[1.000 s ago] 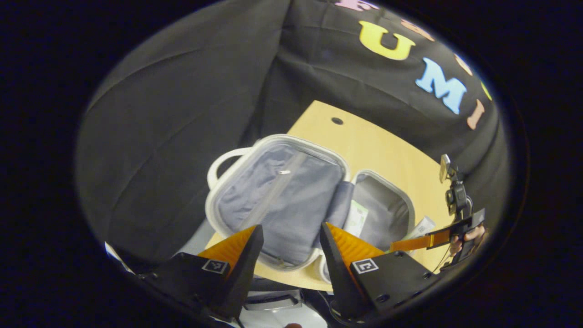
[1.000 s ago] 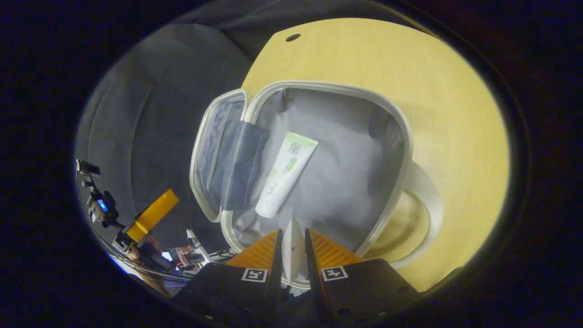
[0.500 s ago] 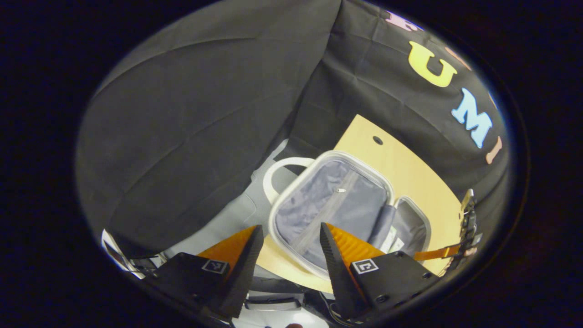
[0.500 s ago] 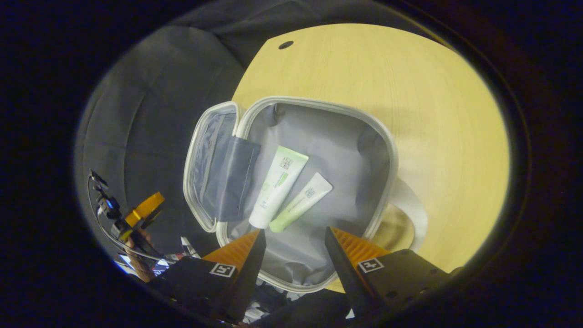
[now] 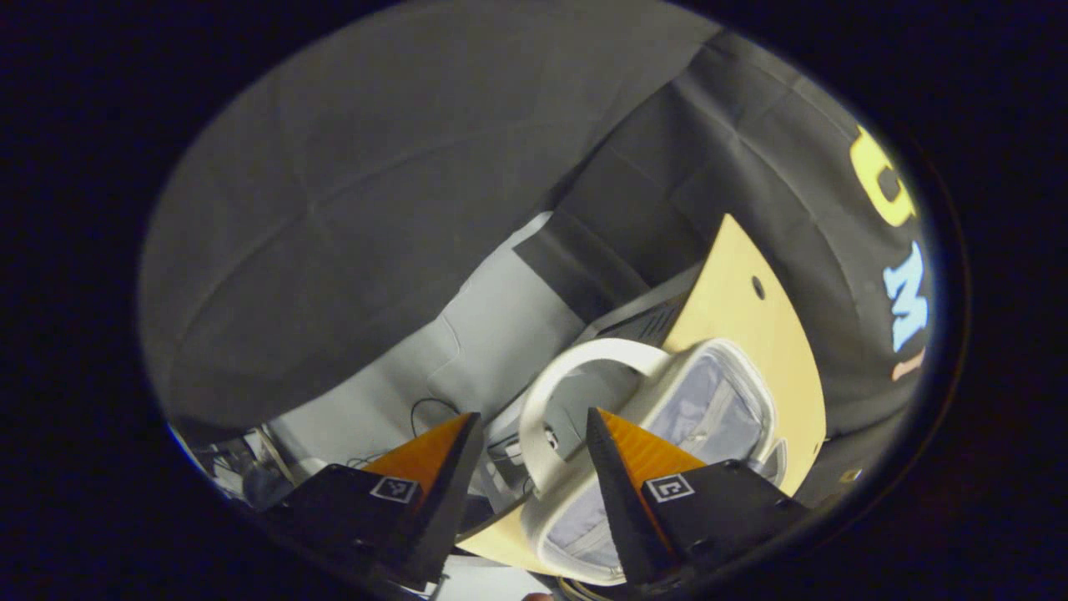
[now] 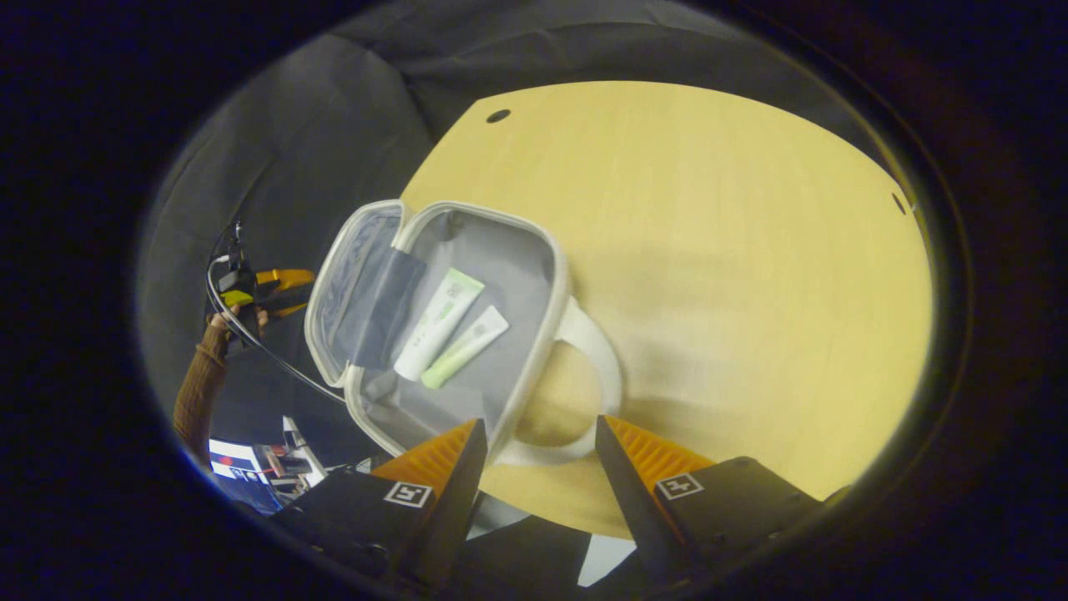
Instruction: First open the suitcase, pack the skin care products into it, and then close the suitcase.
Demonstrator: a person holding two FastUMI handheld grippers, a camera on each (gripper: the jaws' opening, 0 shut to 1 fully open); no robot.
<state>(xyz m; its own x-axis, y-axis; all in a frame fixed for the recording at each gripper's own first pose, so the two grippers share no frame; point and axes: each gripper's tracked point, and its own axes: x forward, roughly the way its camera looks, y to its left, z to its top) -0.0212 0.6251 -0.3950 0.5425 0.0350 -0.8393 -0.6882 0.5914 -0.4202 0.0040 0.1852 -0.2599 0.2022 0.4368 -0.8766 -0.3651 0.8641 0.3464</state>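
Two tubes (image 6: 450,330) are seen lying inside the open suitcase (image 6: 534,250). Both grippers, left (image 5: 534,442) and right (image 6: 534,446), are held spread and empty near it. The lid (image 6: 350,275) should be folded squarely over, rims aligned.

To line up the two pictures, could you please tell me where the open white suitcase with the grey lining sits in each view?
Left gripper view: open white suitcase, lower right, behind the left gripper.
Right gripper view: left of centre, above the right gripper.
Shared landmark: the round hole in the wooden table.
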